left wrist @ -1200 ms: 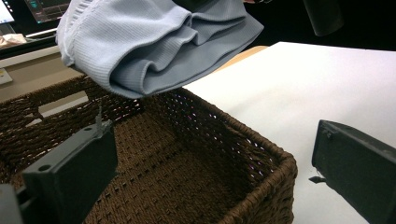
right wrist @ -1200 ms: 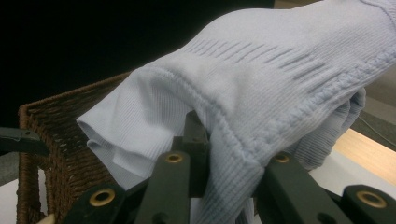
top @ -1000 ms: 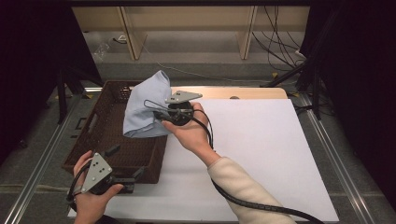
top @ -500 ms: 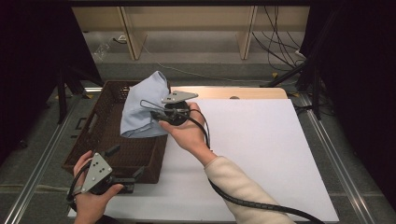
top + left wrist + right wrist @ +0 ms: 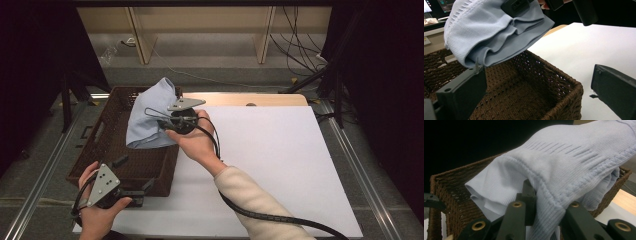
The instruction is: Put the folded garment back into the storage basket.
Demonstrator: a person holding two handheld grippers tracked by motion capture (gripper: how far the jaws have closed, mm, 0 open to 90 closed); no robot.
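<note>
Pale blue ribbed knit cloth [image 5: 149, 119] hangs pinched in the right claw [image 5: 161, 123], bunched just ahead of its jaws and held above the dark brown woven wicker basket [image 5: 100, 145] on the white-topped desk [image 5: 280, 165]. Since a second ago it has barely shifted (a touch lower, perhaps). Its long axis runs roughly upright, folds drooping toward the basket. The left claw [image 5: 131, 192] rests spread and empty at the basket's near corner.

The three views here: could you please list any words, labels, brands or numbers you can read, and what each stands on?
No readable text.
The monitor at the left gripper view's top-left corner shows markings too small and blurred to read.
The light blue garment, wicker basket and both grippers carry no legible label.
</note>
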